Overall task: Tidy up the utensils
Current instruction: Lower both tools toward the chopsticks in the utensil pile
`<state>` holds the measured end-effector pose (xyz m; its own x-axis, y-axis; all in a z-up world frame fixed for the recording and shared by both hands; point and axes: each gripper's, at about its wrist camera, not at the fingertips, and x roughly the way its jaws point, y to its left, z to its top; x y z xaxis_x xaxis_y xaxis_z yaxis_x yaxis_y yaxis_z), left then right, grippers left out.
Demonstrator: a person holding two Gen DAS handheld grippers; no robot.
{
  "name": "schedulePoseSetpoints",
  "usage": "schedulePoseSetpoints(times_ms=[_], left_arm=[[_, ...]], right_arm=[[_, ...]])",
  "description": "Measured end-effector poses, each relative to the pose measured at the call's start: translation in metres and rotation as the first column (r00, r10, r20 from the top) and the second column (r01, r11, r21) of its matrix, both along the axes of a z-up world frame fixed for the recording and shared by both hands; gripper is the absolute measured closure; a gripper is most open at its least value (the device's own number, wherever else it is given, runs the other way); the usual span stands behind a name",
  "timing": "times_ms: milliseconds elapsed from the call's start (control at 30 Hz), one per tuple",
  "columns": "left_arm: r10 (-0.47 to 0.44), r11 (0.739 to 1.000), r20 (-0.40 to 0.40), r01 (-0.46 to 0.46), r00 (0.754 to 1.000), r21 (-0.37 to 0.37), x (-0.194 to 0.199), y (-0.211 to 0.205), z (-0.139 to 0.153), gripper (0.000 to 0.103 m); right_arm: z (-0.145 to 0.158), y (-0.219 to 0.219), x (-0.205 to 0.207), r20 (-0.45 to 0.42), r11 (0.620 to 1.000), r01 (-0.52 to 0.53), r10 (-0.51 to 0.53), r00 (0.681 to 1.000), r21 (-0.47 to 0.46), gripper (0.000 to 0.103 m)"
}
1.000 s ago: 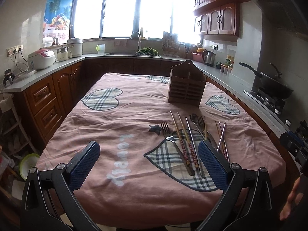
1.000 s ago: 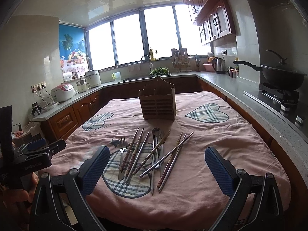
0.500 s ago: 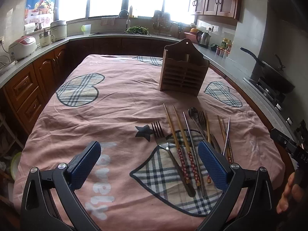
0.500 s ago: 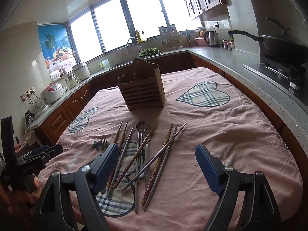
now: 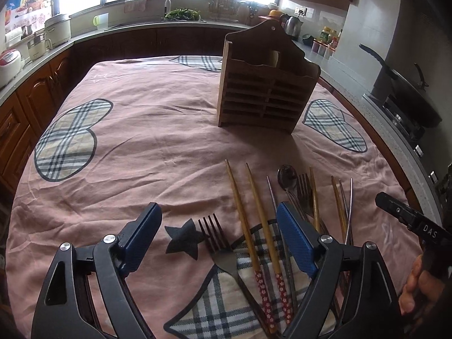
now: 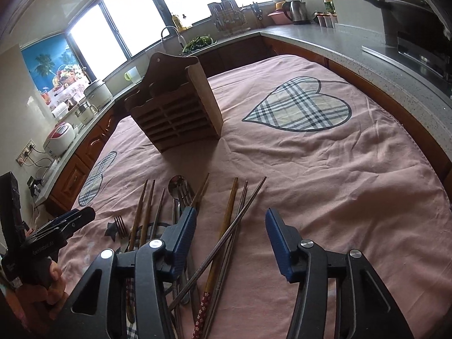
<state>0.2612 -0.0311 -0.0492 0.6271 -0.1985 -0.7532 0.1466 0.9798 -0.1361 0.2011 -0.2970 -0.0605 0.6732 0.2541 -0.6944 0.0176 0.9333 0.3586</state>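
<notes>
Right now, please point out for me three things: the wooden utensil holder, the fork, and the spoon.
wooden utensil holder [image 5: 265,99]: left wrist view, on its slatted front.
fork [image 5: 223,257]: left wrist view, on the neck just below the tines.
spoon [image 6: 178,186]: right wrist view, on the bowl.
</notes>
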Motion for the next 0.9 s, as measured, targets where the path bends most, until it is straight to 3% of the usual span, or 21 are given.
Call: schedulePoseSetpoints(times_ms=[267, 567, 700, 833, 900], left_arm=[[-0.033, 0.999, -0.091, 0.036, 0.995, 0.025, 0.049, -0.016, -0.025, 0.032], [-0.037, 0.998, -0.167, 0.043, 0.985, 0.034, 0.087, -0.019, -0.047, 0.048], [-0.037, 0.998, -0.182, 0.046, 0.983, 0.047, 0.093, -0.023, -0.051, 0.049], [-0.051, 0.992, -0.171, 0.071, 0.984, 0.108, 0.091, -0.035, -0.053, 0.053], [-0.059, 0.988, -0.160, 0.081, 0.985, 0.134, 0.089, -0.040, -0.054, 0.059]], right_arm=[[-0.028, -0.014, 0.042, -0.107, 0.997, 0.038, -0.031, 0.994, 0.064, 0.068], [-0.044, -0.019, 0.069, -0.166, 0.991, 0.046, -0.026, 0.986, 0.122, 0.079], [-0.046, -0.020, 0.075, -0.172, 0.990, 0.045, -0.022, 0.985, 0.132, 0.084], [-0.048, -0.019, 0.080, -0.176, 0.990, 0.042, -0.018, 0.984, 0.136, 0.088], [-0.049, -0.019, 0.080, -0.178, 0.990, 0.044, -0.019, 0.984, 0.137, 0.091]])
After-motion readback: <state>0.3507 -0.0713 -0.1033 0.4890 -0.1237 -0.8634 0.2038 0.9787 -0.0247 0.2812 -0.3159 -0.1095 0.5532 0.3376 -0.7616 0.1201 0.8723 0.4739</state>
